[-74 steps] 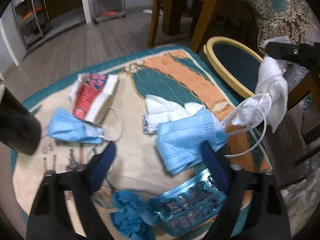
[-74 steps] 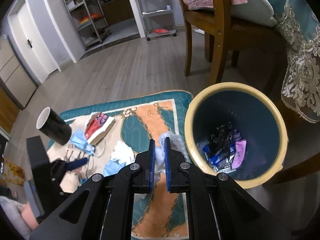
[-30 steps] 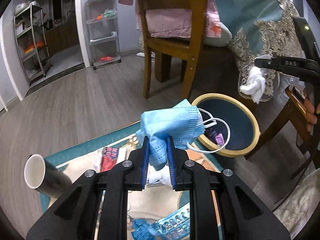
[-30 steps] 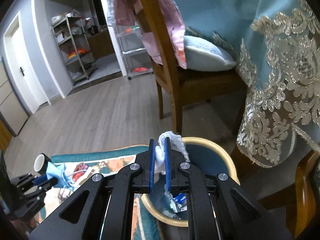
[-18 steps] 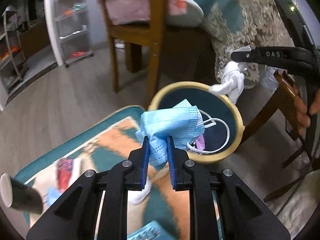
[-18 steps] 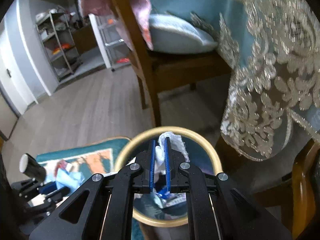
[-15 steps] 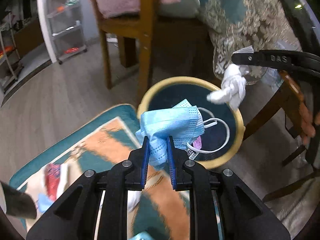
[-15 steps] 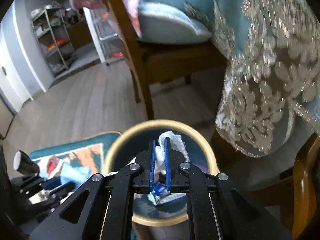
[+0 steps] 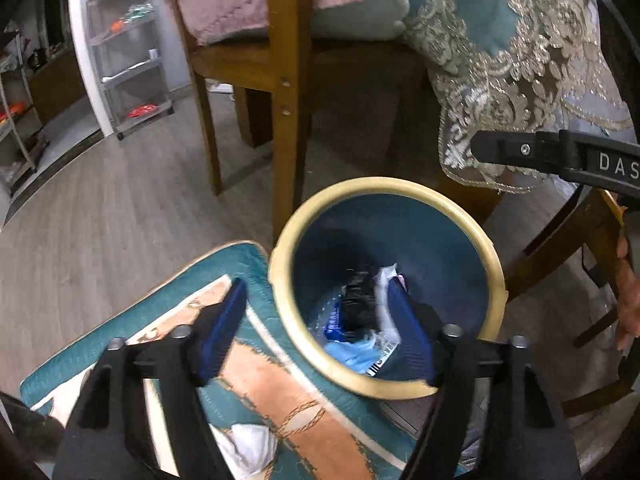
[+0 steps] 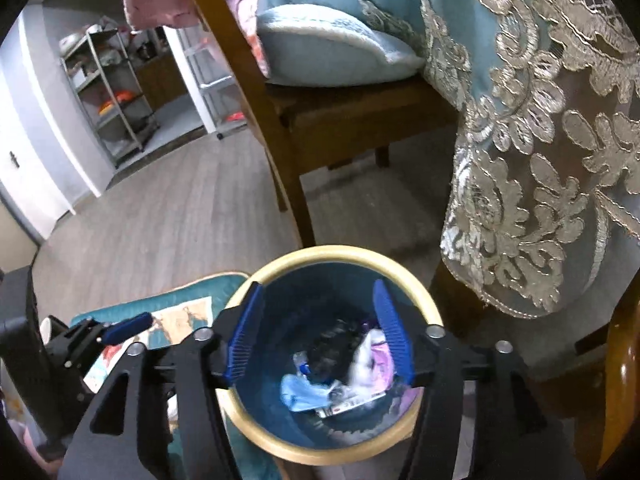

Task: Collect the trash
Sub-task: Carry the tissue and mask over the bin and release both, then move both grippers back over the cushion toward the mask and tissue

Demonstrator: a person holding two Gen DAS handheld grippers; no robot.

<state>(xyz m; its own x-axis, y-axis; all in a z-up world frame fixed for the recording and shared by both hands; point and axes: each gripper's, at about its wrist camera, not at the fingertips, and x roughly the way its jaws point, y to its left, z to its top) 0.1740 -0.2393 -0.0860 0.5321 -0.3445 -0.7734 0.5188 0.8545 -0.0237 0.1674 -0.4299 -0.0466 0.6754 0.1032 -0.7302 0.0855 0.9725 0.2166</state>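
Note:
A blue trash bin with a cream rim point(image 9: 404, 188) point(image 10: 340, 254) stands on the floor by the rug. Inside lie a blue face mask point(image 10: 304, 394) point(image 9: 352, 354), a white tissue wad point(image 10: 366, 354) point(image 9: 386, 284) and dark wrappers. My left gripper point(image 9: 320, 320) is open and empty, jaws wide apart, above the bin's near-left rim. My right gripper point(image 10: 318, 330) is open and empty directly over the bin's mouth; one of its arms shows in the left wrist view point(image 9: 560, 156).
A wooden chair point(image 9: 280, 80) with cushions stands just behind the bin. A lace tablecloth point(image 10: 540, 160) hangs at the right. The patterned rug point(image 9: 272, 392) holds a white tissue point(image 9: 248, 448). A dark cup point(image 10: 46, 330) sits at far left.
Both grippers have opened. The blue mask has dropped from my left gripper and the white tissue from my right; both now lie in the bin.

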